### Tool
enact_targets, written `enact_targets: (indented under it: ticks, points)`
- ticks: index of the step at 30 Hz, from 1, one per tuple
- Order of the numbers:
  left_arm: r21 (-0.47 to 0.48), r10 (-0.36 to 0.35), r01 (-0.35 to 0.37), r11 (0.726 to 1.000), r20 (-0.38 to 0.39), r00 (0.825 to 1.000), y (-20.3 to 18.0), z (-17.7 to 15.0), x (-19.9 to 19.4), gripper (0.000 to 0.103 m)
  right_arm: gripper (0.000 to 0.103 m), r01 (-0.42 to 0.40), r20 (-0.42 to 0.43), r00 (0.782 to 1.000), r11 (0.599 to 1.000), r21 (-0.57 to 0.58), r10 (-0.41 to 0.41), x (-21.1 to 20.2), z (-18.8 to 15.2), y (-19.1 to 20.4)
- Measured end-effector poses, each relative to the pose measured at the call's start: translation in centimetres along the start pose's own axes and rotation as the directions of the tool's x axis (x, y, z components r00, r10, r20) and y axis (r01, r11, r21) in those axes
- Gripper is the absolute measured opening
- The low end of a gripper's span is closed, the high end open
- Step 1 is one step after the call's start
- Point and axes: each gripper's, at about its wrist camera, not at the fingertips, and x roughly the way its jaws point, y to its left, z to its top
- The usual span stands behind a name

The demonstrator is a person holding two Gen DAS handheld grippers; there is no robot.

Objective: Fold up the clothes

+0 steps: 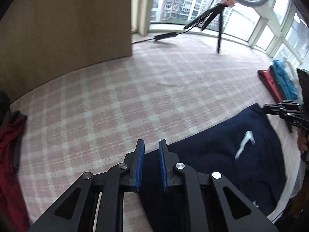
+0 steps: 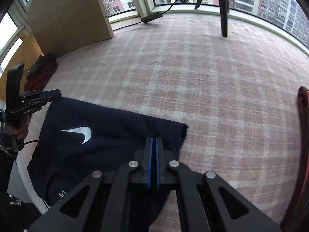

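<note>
One navy shirt (image 2: 108, 147) lies flat on the checked carpet (image 2: 212, 89); the right gripper (image 2: 154, 145) is over its right edge, jaws closed together, any cloth between them unclear; the left gripper (image 1: 151, 145), by its left edge, stands slightly parted and empty; one red-and-blue pile (image 1: 278, 83) lies beyond the shirt.

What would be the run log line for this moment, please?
navy T-shirt: flat on plaid cover | left gripper: slightly open, at its edge | right gripper: shut
</note>
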Motion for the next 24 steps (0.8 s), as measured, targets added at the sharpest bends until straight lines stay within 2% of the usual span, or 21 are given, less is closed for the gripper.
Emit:
enact_targets:
  ticks: [1, 3, 4, 7, 9, 11, 12, 13, 15, 17, 19, 20, 24]
  points:
    - [0.029, -0.068, 0.067, 0.997, 0.012, 0.998, -1.6, 0.5, -0.2, 0.013, 0.002, 0.001, 0.034, 0.999, 1.0, -0.017, 0.0, -0.9, 0.4, 0.7]
    - [0.095, -0.169, 0.168, 0.981, 0.012, 0.985, -4.7, 1.1, 0.2, 0.014, 0.002, -0.108, 0.064, 0.992, 0.994, -0.027, 0.11, -1.1, 1.3, 2.5]
    - [0.111, -0.164, 0.164, 0.98, -0.011, 0.986, -5.3, 1.0, 1.3, 0.015, 0.002, -0.139, 0.071, 0.987, 0.99, -0.037, 0.141, -0.8, 1.6, 3.5]
    - [0.157, -0.144, 0.155, 0.975, -0.079, 0.986, -7.1, 0.6, 4.5, 0.012, 0.002, -0.143, 0.022, 0.989, 0.986, -0.089, 0.145, 2.0, 1.5, 5.9]
    - [0.18, -0.11, 0.129, 0.975, -0.112, 0.988, -6.9, -0.1, 5.7, 0.004, 0.002, -0.141, -0.046, 0.989, 0.986, -0.091, 0.137, 4.2, 0.5, 5.9]
    - [0.171, -0.114, 0.13, 0.977, -0.099, 0.989, -5.7, -0.5, 4.5, 0.002, 0.0, -0.185, -0.097, 0.979, 0.981, -0.054, 0.179, 4.2, -1.0, 4.2]
    - [0.164, -0.096, 0.111, 0.98, -0.095, 0.991, -5.4, -0.5, 3.6, 0.002, 0.0, -0.179, -0.097, 0.98, 0.984, -0.024, 0.175, 3.1, -1.8, 3.1]
    - [0.175, -0.073, 0.085, 0.981, -0.075, 0.995, -5.6, -0.4, 2.6, 0.0, 0.001, -0.171, -0.066, 0.983, 0.985, 0.011, 0.171, 1.3, -2.5, 1.7]
    - [0.2, -0.056, 0.064, 0.978, -0.043, 0.997, -6.6, 0.1, 1.4, 0.008, 0.004, -0.179, 0.006, 0.984, 0.979, 0.1, 0.179, -2.0, -3.7, -1.6]
    - [0.207, -0.112, 0.118, 0.971, -0.041, 0.993, -8.6, 1.2, 1.6, 0.011, 0.004, -0.179, 0.053, 0.984, 0.961, 0.213, 0.171, -3.4, -4.2, -5.0]
    - [0.251, -0.147, 0.155, 0.955, -0.05, 0.988, -11.6, 2.2, 2.5, 0.013, 0.004, -0.117, 0.045, 0.993, 0.965, 0.237, 0.109, -3.2, -4.2, -6.7]
    - [0.291, -0.152, 0.161, 0.943, -0.056, 0.987, -13.1, 2.4, 3.0, 0.013, 0.004, -0.108, 0.032, 0.994, 0.966, 0.235, 0.103, -2.6, -4.0, -7.0]
    - [0.374, -0.201, 0.227, 0.899, -0.108, 0.974, -17.4, 3.1, 5.7, 0.013, 0.005, -0.207, 0.01, 0.977, 0.94, 0.269, 0.212, -0.5, -3.4, -7.2]
